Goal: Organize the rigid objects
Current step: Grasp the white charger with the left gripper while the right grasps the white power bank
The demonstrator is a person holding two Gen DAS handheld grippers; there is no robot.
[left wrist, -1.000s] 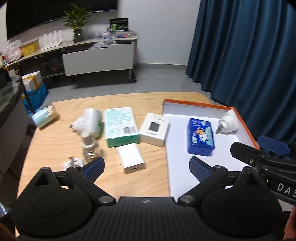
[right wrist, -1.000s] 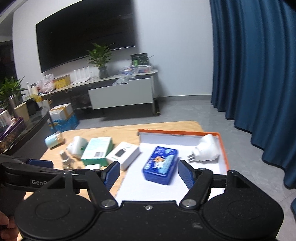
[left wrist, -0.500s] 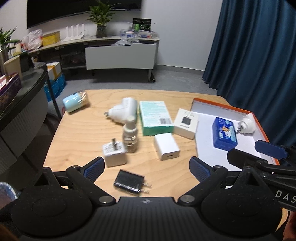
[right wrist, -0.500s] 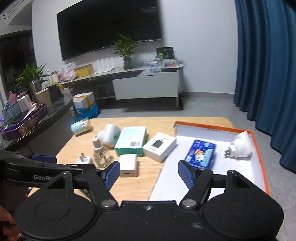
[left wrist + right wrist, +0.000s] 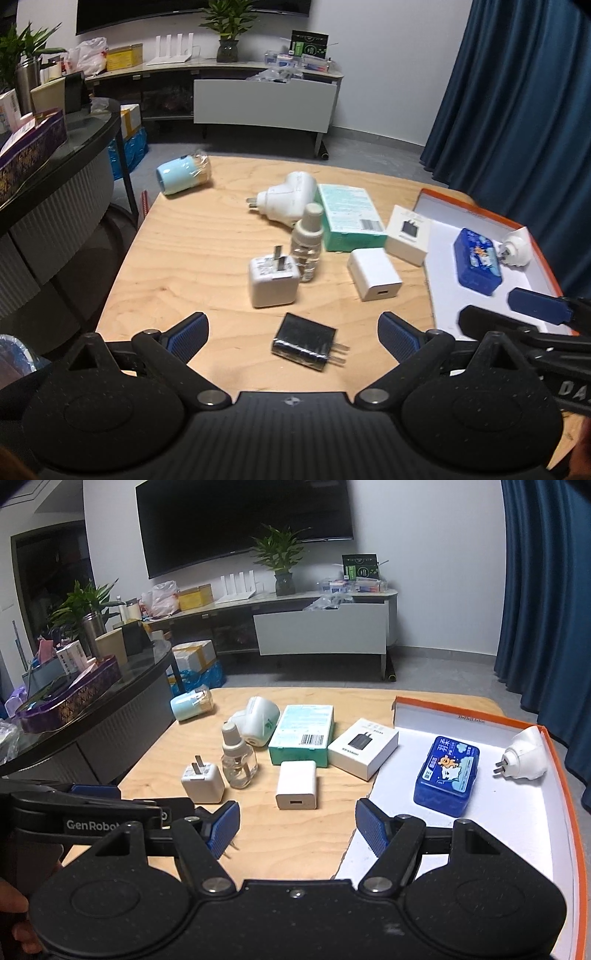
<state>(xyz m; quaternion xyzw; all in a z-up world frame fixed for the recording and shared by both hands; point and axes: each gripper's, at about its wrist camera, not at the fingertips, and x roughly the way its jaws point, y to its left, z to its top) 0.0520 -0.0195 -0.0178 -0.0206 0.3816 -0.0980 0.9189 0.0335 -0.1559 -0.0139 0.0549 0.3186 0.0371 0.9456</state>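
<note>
Quickly: we see both tongs released, nothing between the fingers. Left tongs [image 5: 291, 330] hang over the worktop's [image 5: 192, 258] near edge, just above a black charger [image 5: 304, 341] lying flat there. Right tongs [image 5: 295, 825] hover at the near edge where wood meets the orange-rimmed tray [image 5: 561, 760]. Inside the tray: blue tin [image 5: 447, 775] mid-tray, white plug adapter [image 5: 526, 755] by its right wall. On the bare worktop: white cube charger [image 5: 202, 782], clear bottle [image 5: 238, 758] touching it, white power brick [image 5: 297, 784], teal box [image 5: 302, 734], white carton [image 5: 364, 747] against the tray's left edge, pale blue cup [image 5: 192, 704] at the far-left corner.
</note>
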